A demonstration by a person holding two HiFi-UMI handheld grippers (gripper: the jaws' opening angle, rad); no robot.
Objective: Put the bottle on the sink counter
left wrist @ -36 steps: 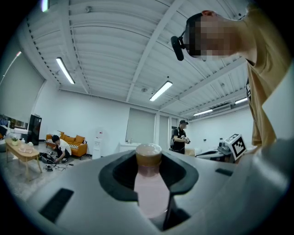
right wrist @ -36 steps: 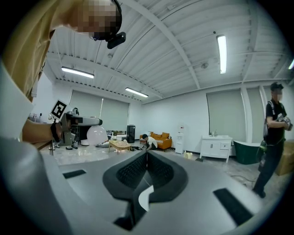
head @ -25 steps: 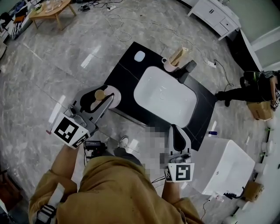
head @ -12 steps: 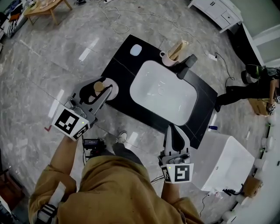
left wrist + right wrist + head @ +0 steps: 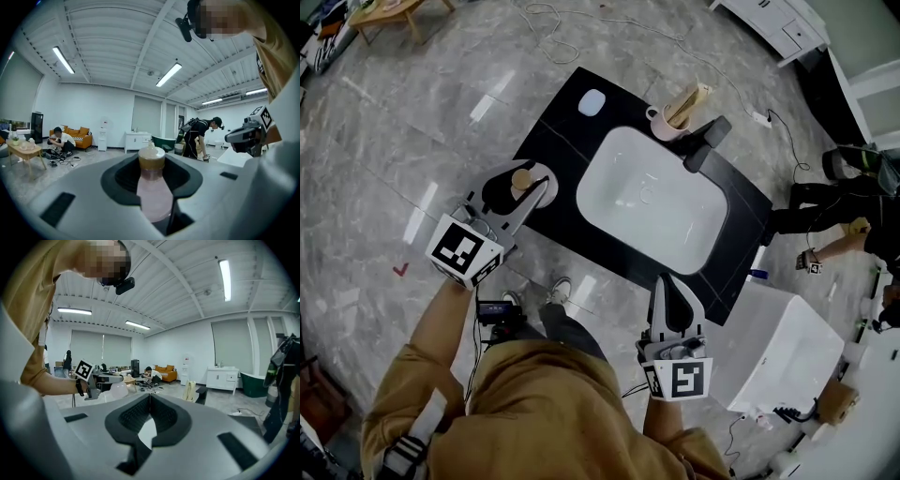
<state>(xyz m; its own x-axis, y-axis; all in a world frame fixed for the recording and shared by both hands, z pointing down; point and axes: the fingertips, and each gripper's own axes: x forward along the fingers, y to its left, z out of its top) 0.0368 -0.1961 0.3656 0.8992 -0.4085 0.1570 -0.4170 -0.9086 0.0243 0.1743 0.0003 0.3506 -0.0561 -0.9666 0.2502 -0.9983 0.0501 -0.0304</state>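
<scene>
Head view: the left gripper [image 5: 528,190] grips the one pink bottle [image 5: 521,179] at the near left corner of the black sink counter [image 5: 558,141]. This looks like the placing step. Next it must stand the bottle upright on bare counter and let go. The right gripper [image 5: 667,284] is empty, its jaws together. One cup [image 5: 660,123] stands at the far edge.

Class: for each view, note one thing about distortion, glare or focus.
Head view: fisheye bends the scene, with white glare streaks on the floor. Left gripper view: dark rounded corners; the near bottle looks soft, the background sharper. Right gripper view: the ceiling curves and the lamp is blown out white.
</scene>
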